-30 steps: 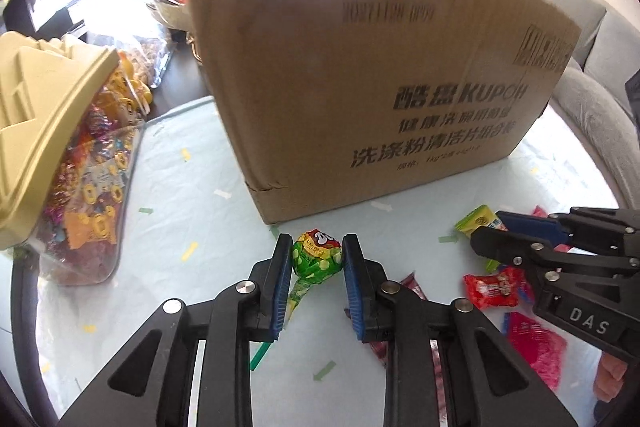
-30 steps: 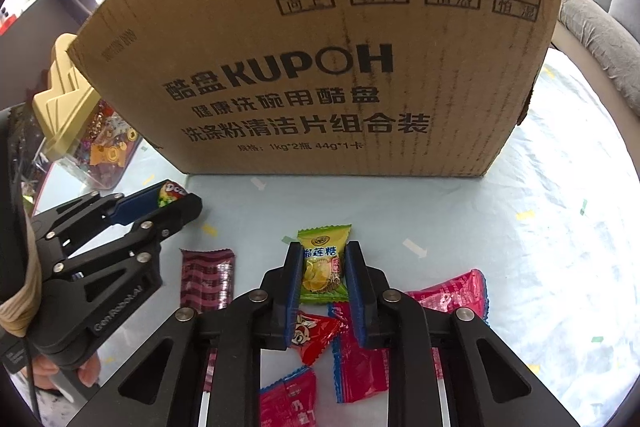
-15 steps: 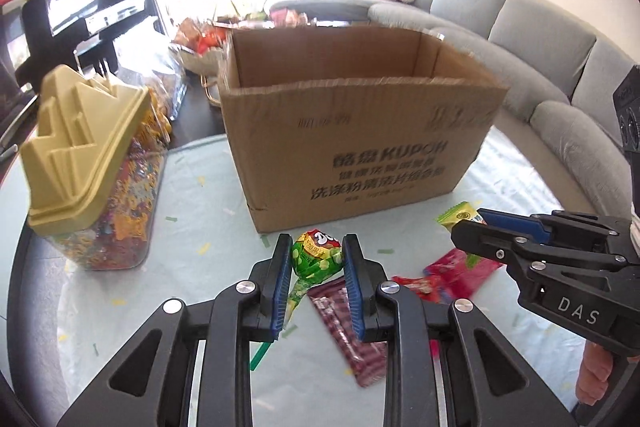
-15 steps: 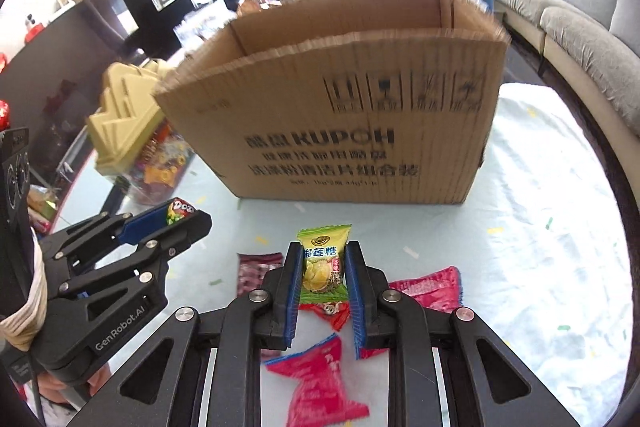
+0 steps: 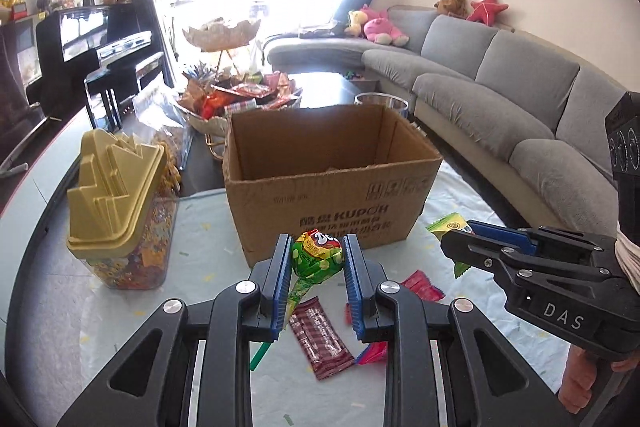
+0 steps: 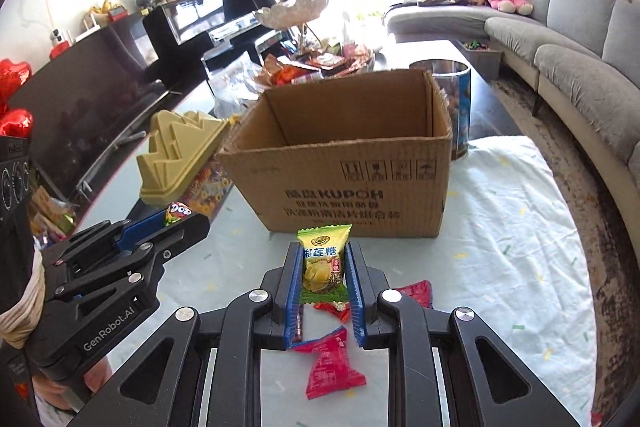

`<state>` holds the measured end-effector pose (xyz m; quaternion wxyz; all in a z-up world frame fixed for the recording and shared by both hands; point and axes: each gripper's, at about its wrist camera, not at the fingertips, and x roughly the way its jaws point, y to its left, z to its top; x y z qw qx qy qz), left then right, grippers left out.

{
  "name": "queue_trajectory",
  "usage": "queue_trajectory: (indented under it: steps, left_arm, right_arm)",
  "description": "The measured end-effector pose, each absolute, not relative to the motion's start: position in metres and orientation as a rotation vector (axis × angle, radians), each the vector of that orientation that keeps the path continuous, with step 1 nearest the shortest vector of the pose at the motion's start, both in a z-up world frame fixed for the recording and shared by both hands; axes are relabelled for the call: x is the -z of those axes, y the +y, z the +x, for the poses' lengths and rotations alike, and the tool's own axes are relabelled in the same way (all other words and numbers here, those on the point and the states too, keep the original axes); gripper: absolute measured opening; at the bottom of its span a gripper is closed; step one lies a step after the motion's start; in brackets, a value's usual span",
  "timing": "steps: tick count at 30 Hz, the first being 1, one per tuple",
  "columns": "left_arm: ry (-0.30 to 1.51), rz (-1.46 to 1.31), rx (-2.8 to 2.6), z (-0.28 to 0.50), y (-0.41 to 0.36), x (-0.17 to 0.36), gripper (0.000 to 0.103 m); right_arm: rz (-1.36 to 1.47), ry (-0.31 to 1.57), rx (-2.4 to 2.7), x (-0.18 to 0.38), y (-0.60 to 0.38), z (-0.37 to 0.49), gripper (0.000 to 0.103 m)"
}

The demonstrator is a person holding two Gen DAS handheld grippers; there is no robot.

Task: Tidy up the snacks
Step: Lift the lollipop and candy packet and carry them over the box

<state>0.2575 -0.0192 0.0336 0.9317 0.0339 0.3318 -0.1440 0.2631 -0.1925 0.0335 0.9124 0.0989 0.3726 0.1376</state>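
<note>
Change since the earlier frames: both grippers have risen, so the cardboard box, earlier a wall filling each view, now shows its open top and bare inner walls. Item one: lollipop, green wrapper with a partly readable "D" logo, pinched by the left gripper, green stick trailing down towards the camera. Item two: yellow-green durian candy sachet, Chinese lettering, long axis upright, pinched by the right gripper. Key relation: the box stands ahead of and below both grippers, mouth upward, long side facing them; neither snack is over the opening yet, and both grippers look about equally near. Box print: "KUPOH", Chinese text, handling pictograms. Gripper bodies read "DAS" and "GenRobot.AI". On the table: red sachets, a maroon bar, a gold-lidded candy jar.
</note>
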Motion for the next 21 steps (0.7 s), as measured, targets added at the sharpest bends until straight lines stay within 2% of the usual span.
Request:
queue_trajectory:
  steps: [11,21]
  left_arm:
    - [0.619,0.054,0.277,0.255,-0.021,-0.075,0.026]
    - [0.597,0.073,0.261,0.286,-0.029,-0.101,0.026]
  right_arm:
    - [0.193,0.682,-0.307,-0.070,-0.193,0.258,0.023]
    - [0.194,0.675,-0.321,-0.092,-0.199,0.294,0.023]
